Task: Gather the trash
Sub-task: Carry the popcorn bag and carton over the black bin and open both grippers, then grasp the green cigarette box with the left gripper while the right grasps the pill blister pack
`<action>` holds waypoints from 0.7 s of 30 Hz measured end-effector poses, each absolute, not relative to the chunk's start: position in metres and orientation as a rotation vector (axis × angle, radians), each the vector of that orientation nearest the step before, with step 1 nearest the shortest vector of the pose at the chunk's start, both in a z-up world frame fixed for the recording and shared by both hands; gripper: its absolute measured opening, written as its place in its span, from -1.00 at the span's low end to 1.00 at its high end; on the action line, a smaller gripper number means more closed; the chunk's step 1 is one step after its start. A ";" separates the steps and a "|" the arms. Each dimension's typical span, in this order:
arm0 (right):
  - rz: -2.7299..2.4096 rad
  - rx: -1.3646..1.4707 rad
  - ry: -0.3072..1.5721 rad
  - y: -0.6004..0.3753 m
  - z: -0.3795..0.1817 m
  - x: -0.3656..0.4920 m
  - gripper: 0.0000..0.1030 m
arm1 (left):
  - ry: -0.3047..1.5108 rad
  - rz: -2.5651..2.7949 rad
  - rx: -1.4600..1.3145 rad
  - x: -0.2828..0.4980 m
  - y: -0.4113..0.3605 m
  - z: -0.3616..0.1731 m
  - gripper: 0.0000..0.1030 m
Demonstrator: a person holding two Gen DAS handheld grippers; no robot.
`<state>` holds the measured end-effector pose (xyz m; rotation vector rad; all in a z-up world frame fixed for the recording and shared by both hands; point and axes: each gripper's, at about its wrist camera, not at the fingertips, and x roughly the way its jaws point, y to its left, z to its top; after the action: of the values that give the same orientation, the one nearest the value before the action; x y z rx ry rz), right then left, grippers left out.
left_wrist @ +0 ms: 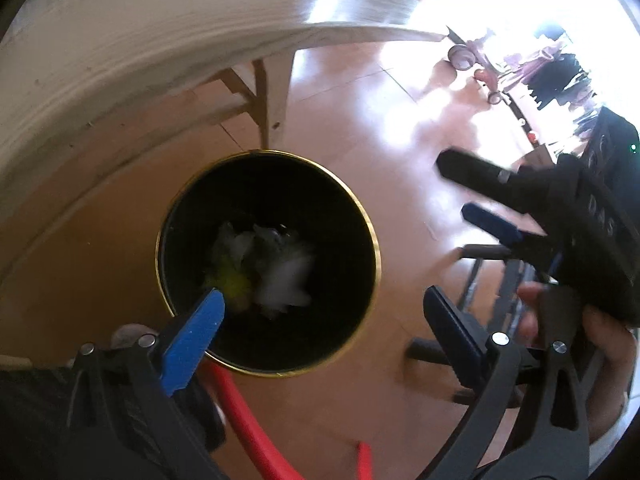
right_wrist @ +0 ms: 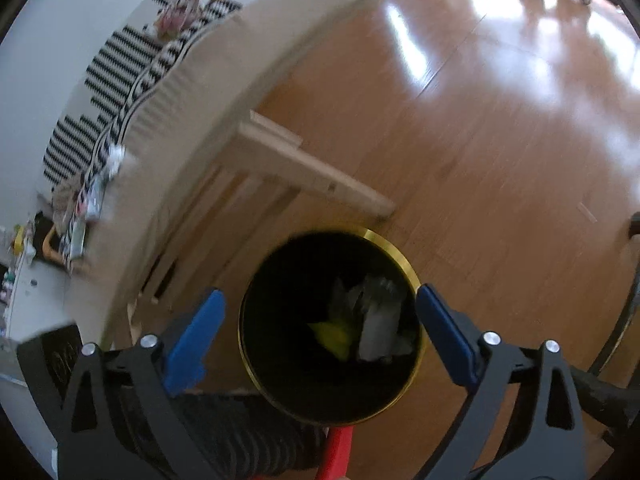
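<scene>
A black bin with a gold rim (left_wrist: 375,248) stands on the wooden floor beside a table leg. Inside lie crumpled white paper (left_wrist: 284,276) and a yellow-green scrap (left_wrist: 232,284). My left gripper (left_wrist: 324,300) hangs above the bin's mouth, its blue-padded jaws wide open with nothing between them. At the right of the left wrist view, my right gripper (left_wrist: 456,188) is open too, held by a hand (left_wrist: 600,340). In the right wrist view, the right gripper (right_wrist: 320,295) spans the bin rim (right_wrist: 400,256), with white paper (right_wrist: 380,332) and the yellow scrap (right_wrist: 334,336) below.
A pale wooden table (left_wrist: 120,40) curves over the bin; its leg (left_wrist: 276,92) stands just behind. A black-and-white patterned cloth (right_wrist: 120,64) and clutter lie on the table. A red tube (left_wrist: 240,408) runs under the grippers. Wheeled toys (left_wrist: 460,54) sit far off on the glossy floor.
</scene>
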<state>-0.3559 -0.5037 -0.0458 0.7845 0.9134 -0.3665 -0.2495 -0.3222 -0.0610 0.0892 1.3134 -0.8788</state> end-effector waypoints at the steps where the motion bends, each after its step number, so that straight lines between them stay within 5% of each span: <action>1: -0.392 0.758 0.891 -0.505 -0.037 -0.358 0.84 | 1.304 -0.892 0.075 -0.248 -0.320 -0.050 0.88; 9: -0.390 0.428 0.740 -0.463 0.042 -0.326 0.87 | 0.918 -0.667 0.109 -0.182 -0.243 0.071 0.88; 21: -0.082 0.239 0.723 -0.317 0.067 -0.128 0.87 | 0.959 -0.192 -0.204 -0.017 -0.031 0.047 0.88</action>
<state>-0.1280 -0.3166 0.0675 0.2393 0.7231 -0.0821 -0.0168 -0.0315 0.0467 -0.2041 0.9593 -0.1922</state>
